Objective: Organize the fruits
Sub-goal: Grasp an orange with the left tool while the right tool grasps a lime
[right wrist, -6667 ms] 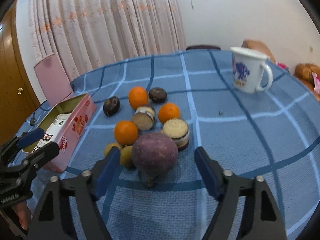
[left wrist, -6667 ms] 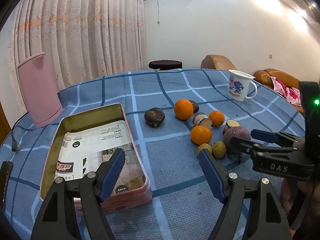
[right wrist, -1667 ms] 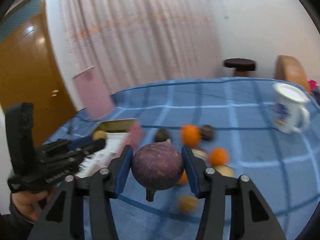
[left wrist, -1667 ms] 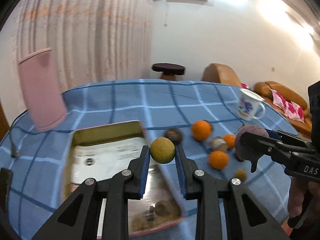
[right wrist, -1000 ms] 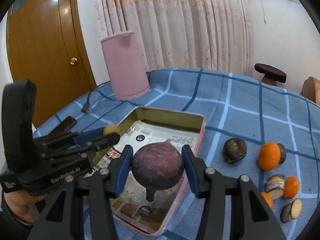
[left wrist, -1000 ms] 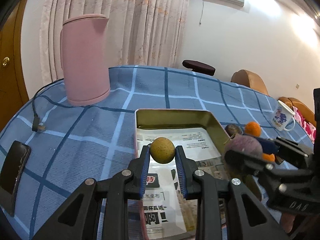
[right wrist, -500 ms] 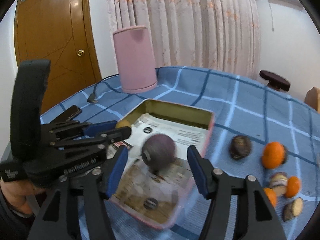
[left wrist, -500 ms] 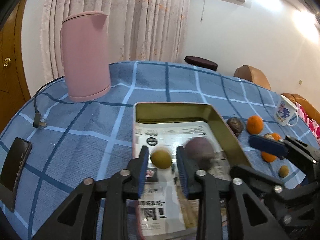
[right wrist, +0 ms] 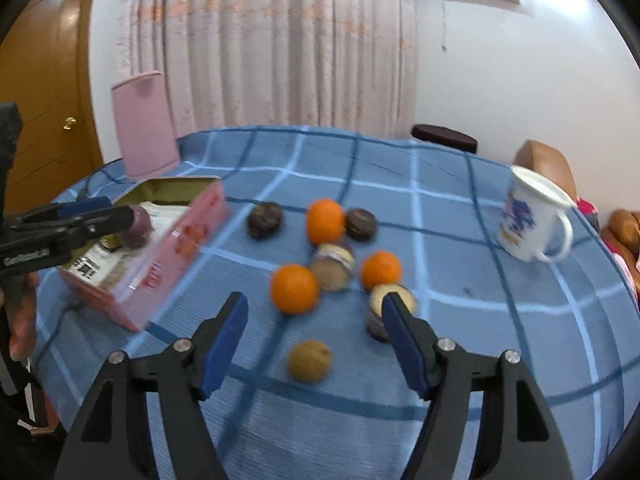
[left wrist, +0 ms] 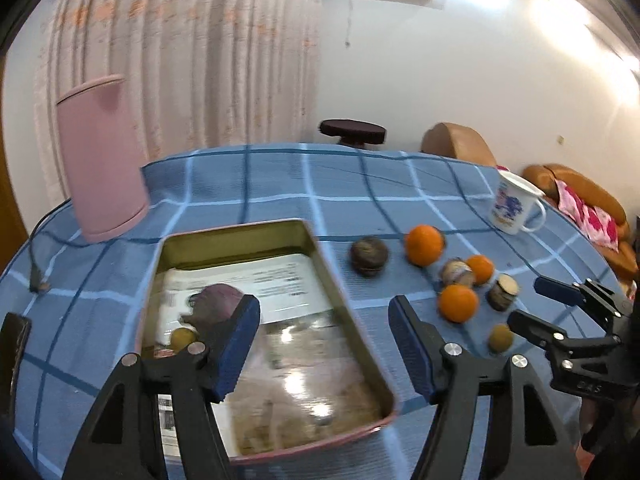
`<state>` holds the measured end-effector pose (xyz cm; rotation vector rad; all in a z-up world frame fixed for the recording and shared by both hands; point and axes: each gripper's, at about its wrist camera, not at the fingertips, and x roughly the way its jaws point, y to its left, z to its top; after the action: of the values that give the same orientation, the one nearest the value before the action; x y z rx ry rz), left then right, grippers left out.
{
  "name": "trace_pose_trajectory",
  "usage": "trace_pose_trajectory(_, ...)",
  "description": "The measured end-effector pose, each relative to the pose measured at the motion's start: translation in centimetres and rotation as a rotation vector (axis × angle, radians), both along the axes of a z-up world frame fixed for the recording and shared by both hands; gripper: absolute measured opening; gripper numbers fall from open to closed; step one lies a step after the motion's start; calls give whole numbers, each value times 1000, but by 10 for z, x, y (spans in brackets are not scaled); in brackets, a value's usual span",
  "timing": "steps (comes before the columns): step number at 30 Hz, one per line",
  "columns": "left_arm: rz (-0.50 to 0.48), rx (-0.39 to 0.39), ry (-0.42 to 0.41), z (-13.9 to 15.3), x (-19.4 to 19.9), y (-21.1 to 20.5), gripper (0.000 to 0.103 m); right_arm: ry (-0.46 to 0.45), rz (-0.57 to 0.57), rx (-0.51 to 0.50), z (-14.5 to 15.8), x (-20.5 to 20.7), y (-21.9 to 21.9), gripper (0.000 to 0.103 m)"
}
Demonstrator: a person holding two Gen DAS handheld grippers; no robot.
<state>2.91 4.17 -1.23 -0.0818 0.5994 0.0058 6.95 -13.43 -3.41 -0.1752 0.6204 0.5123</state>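
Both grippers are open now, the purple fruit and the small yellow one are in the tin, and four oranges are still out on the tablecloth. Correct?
Not quite: three oranges remain on the tablecloth, not four. The right wrist view shows them. The rest holds: the left gripper and right gripper are open, and the purple fruit and small yellow fruit lie in the tin.

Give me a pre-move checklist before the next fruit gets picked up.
1. Left hand-held gripper open, holding nothing: ok.
2. Right hand-held gripper open, holding nothing: ok.
3. Purple fruit and small yellow fruit inside the tin: ok.
4. Brown round fruit between the right fingers' line, free of neighbours: ok.
5. Three oranges, nearest, on the cloth: not ok.
6. Tin's free floor space: cannot tell, blurred.
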Motion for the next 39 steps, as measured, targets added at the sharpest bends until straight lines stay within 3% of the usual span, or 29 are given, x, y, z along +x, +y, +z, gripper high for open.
trace_pose_trajectory(9, -64, 27, 32, -6, 10, -31, 68, 113, 66, -28, -20, 6, 9, 53)
trace_pose_trajectory(14, -86, 38, 33, -5, 14, -41, 68, 183, 81, -40, -34, 16, 13, 33)
trace_pose_trajectory(18, -109, 38, 41, -7, 19, -50, 68, 158, 74, -20, -30, 14, 8, 32)
trace_pose_trajectory(24, -168, 32, 63, -11, 31, -71, 68, 75, -50, 15, -21, 13, -17, 32)
trace_pose_trajectory(30, -231, -2, 140, -29, 53, -91, 68, 55, -101, 100, -16, 12, -41, 32)
trace_pose_trajectory(35, -263, 23, 168, -36, 62, -105, 68, 64, -110, 136, -15, 14, -46, 32)
trace_pose_trajectory(39, -265, 21, 197, -41, 72, -107, 51, 55, -115, 141, -15, 13, -45, 32)
